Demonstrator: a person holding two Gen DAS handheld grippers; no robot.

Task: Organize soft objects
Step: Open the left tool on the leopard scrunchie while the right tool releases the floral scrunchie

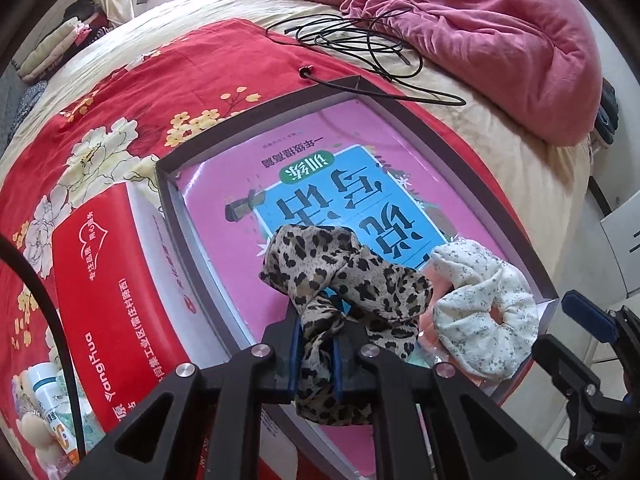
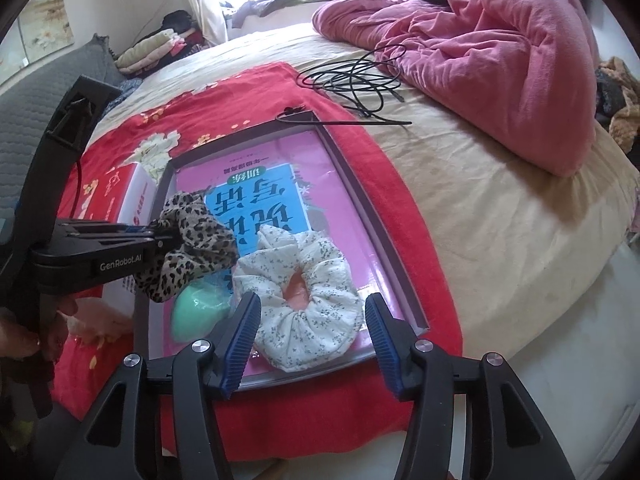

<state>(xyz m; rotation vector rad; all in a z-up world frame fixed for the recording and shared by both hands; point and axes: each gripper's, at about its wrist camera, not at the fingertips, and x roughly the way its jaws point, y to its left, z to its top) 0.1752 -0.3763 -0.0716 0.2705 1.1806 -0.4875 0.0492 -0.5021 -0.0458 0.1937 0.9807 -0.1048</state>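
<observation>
- My left gripper (image 1: pixel 318 354) was clamped on the leopard-print scrunchie (image 1: pixel 352 280), its jaws squeezed close together with a bunched fold of the fabric between them; the right wrist view showed the rest of that scrunchie drooping on both sides of the grip.
- That scrunchie hung over the near left part of the shallow grey tray (image 2: pixel 360 196), above the pink-and-blue book (image 2: pixel 260 200) that lined it. I could not tell whether its lowest fold touched anything beneath.
- It looked nearly weightless and utterly limp, so I judged a pinch on the gathered band was right: thin satin-like cloth can slide out of a loose hold, but it cannot be hurt by a firm one.
- My right gripper (image 2: pixel 312 328) stood wide open and held nothing, its blue pads on either side of the white floral scrunchie (image 2: pixel 304 304), which lay flat in the tray's near right corner.
- The white one seemed puffier and crinkled, likely grippier. I reckoned the best hold was across one side of the ring, through its thickness, not over the whole ring, which would only squash and spring back.
- A mint-green sponge (image 2: pixel 200 308) lay in the tray beside the white scrunchie, under the leopard one: soft too, rounder, probably needing a wider bite.
</observation>
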